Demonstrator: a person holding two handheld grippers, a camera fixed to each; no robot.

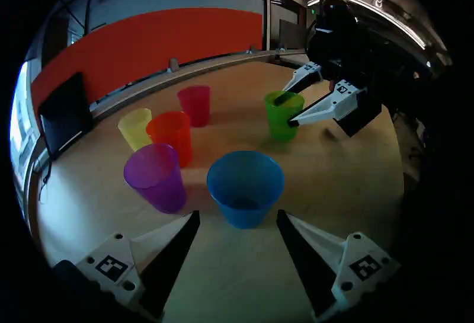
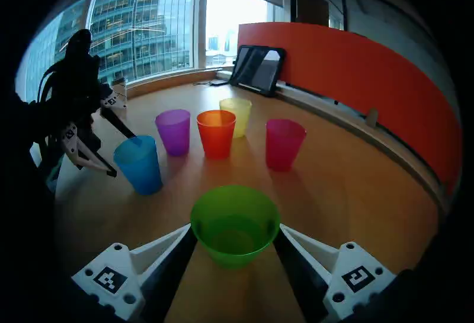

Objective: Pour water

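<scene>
Green cup (image 2: 235, 246), tapered translucent plastic, stands upright with its mouth up on the wooden table (image 2: 355, 192), between the spread fingers of the right gripper (image 2: 234, 227). I cannot tell whether they touch its wall. Left gripper (image 1: 237, 212), also spread, flanks the upright blue cup (image 1: 244, 186). Water in either cup is hard to make out.

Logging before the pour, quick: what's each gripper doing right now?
Left gripper: open, fingers either side of the blue cup.
Right gripper: fingers flank the green cup; whether they press it cannot be told.
</scene>
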